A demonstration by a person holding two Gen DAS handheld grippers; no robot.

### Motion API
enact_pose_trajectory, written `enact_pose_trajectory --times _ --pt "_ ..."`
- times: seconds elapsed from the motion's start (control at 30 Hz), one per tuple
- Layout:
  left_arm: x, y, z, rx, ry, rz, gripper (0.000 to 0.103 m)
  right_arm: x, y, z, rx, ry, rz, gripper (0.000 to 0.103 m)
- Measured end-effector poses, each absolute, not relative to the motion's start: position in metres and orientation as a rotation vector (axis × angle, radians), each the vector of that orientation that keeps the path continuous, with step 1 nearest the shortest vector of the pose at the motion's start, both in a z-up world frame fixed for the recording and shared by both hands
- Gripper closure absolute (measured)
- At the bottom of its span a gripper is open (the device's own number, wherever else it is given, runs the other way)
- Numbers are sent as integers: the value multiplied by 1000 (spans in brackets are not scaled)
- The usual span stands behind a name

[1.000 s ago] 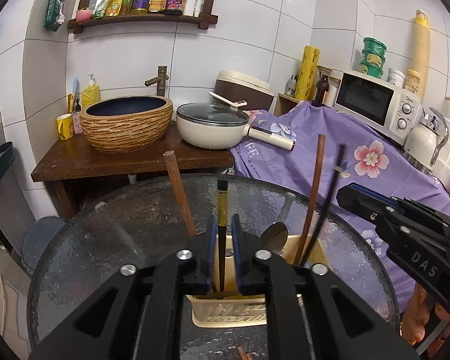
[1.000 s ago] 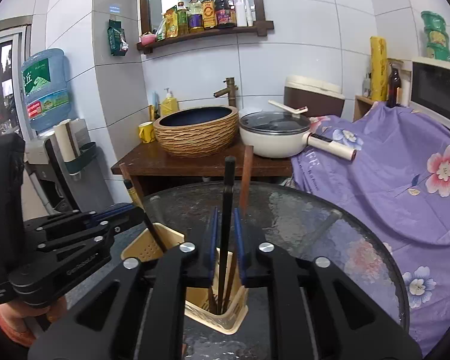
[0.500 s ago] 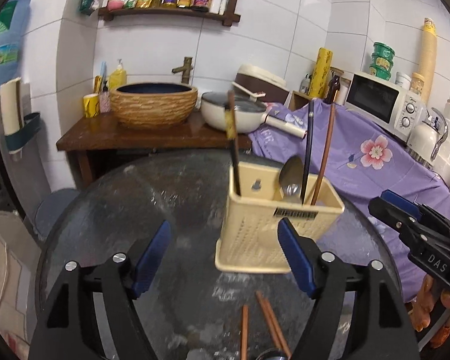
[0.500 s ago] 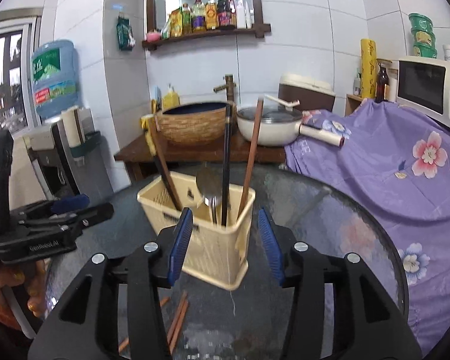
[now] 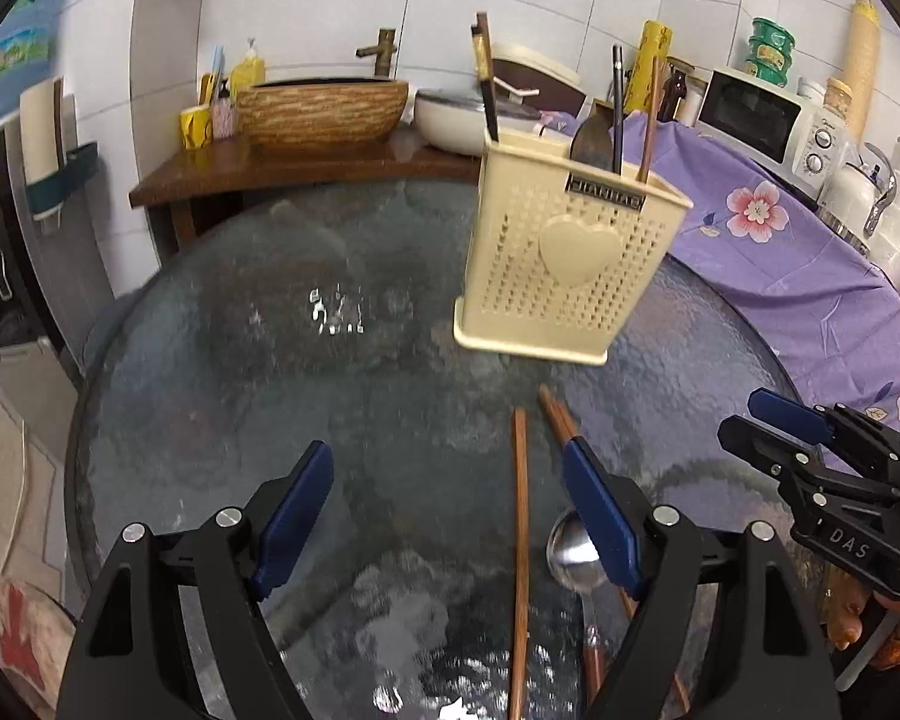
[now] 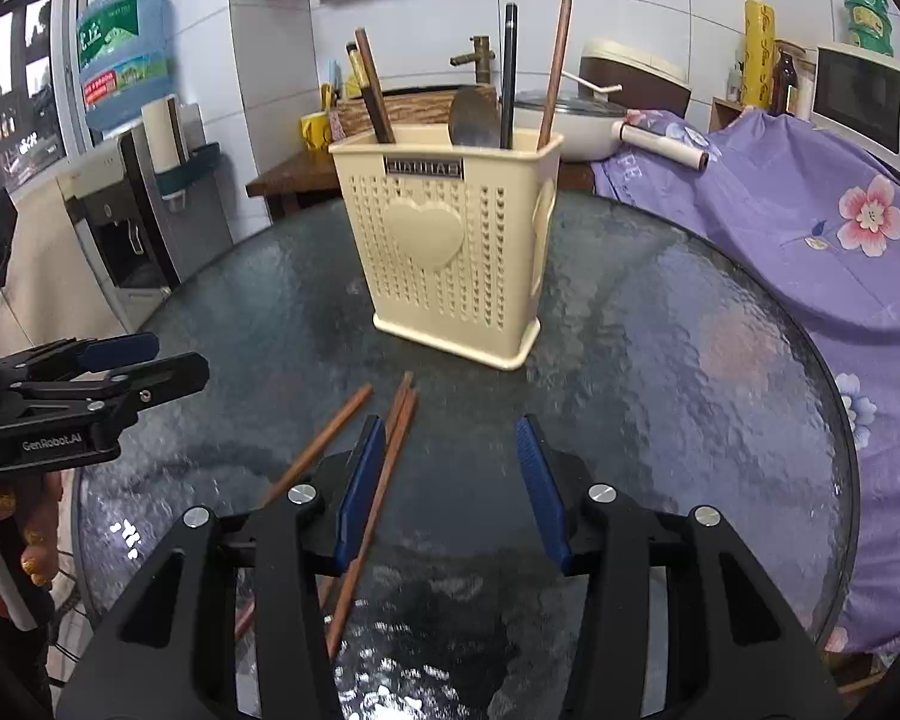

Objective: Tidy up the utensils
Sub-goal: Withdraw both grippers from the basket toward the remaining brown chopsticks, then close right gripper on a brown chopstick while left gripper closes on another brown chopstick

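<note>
Utensils are partly sorted: the cream perforated plastic holder with a heart (image 6: 450,252) stands on the round textured-glass counter (image 6: 690,360), already holding several chopsticks and a spoon. Before the holder, brown wooden chopsticks (image 6: 384,462) and a steel spoon (image 5: 573,552) still lie loose. Left claw (image 5: 447,516) gapes wide, empty; right claw (image 6: 450,486) partly open, empty, having just widened.

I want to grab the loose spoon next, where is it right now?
In the left wrist view the spoon lies on the glass table at lower right, bowl beside the left gripper's right finger, among loose wooden chopsticks, nearer than the cream holder.
</note>
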State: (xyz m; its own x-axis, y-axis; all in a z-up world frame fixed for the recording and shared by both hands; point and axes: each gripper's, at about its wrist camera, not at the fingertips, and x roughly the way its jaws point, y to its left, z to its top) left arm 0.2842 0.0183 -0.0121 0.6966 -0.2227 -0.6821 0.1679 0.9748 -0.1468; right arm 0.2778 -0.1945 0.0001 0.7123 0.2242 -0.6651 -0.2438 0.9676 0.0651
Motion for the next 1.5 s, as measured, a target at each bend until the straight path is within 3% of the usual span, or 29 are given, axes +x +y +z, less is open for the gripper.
enact_pose_trajectory --times 1.17,1.5 --pt "243 4 -52 -17 861 -236 28 242 -173 -41 -75 865 308 56" --pt "241 -1 -58 -11 881 -264 40 241 -167 -47 -99 881 302 56"
